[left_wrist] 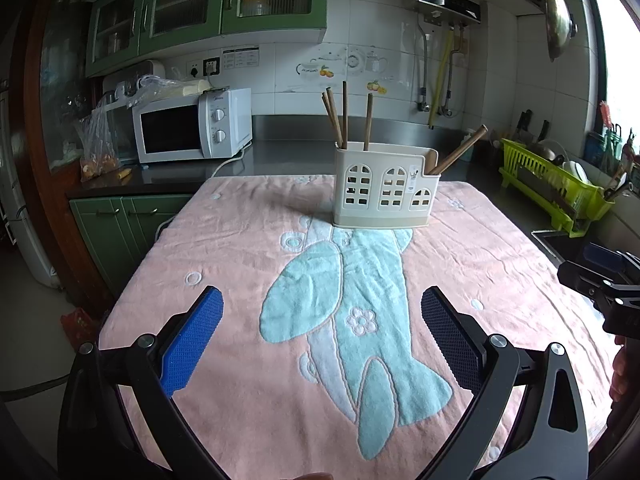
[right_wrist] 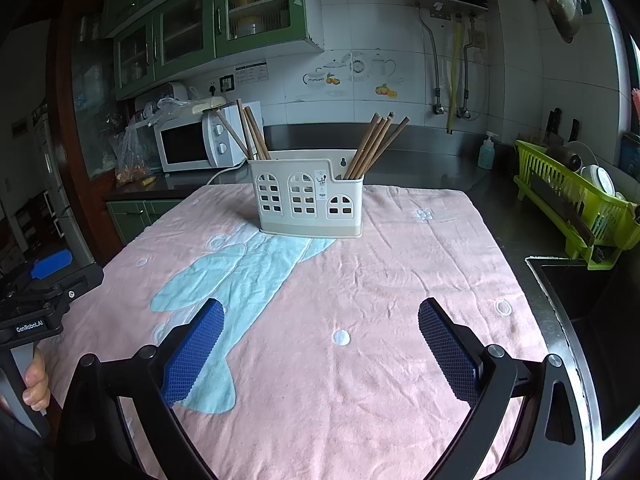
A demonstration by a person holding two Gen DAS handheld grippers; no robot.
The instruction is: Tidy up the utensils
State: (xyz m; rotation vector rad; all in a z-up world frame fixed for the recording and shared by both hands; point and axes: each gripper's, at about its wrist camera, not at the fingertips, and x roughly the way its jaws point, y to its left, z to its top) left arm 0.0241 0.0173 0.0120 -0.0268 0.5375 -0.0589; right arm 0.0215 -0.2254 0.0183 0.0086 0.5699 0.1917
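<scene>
A cream plastic utensil holder (left_wrist: 385, 186) with arched cut-outs stands upright at the far side of a pink towel (left_wrist: 460, 280); it also shows in the right wrist view (right_wrist: 310, 196). Brown wooden chopsticks (left_wrist: 343, 118) stand in its left compartment and more chopsticks (right_wrist: 376, 146) lean in its right compartment. My left gripper (left_wrist: 322, 344) is open and empty above the near part of the towel. My right gripper (right_wrist: 320, 352) is open and empty, to the right of the left one. Both are well short of the holder.
A white microwave (left_wrist: 192, 128) stands on the dark counter at the back left. A green dish rack (right_wrist: 576, 204) with dishes sits at the right, beside a sink (right_wrist: 592, 300). Green cabinets hang above. A soap bottle (right_wrist: 486, 152) stands at the back right.
</scene>
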